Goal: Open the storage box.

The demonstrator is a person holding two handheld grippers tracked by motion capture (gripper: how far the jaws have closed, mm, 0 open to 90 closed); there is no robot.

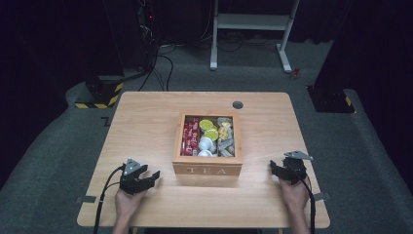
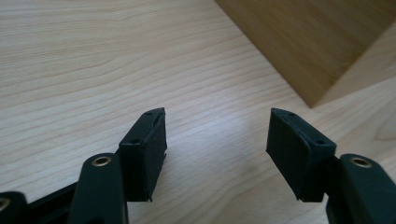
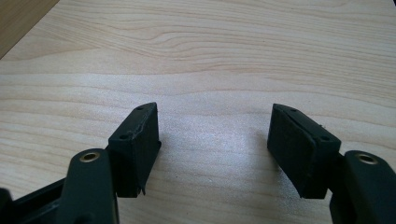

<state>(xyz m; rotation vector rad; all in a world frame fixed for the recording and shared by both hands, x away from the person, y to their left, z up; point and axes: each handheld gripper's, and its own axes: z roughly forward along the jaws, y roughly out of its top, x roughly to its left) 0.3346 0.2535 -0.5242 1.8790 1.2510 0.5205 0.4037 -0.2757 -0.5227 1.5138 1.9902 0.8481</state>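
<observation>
An open wooden box marked TEA stands in the middle of the table. Its compartments hold red packets, yellow-green sachets, white pods and grey-tan packets. My left gripper rests left of the box's front, pointing toward it, open with nothing between its fingers. In the left gripper view the gripper is over bare wood and a box corner lies ahead to the right. My right gripper sits to the box's right, also open and empty, above bare tabletop in its own view.
A round cable hole sits near the table's far edge. Beyond the table are a white desk frame, a yellow-black striped base and cables on grey carpet. There is bare wood on both sides of the box.
</observation>
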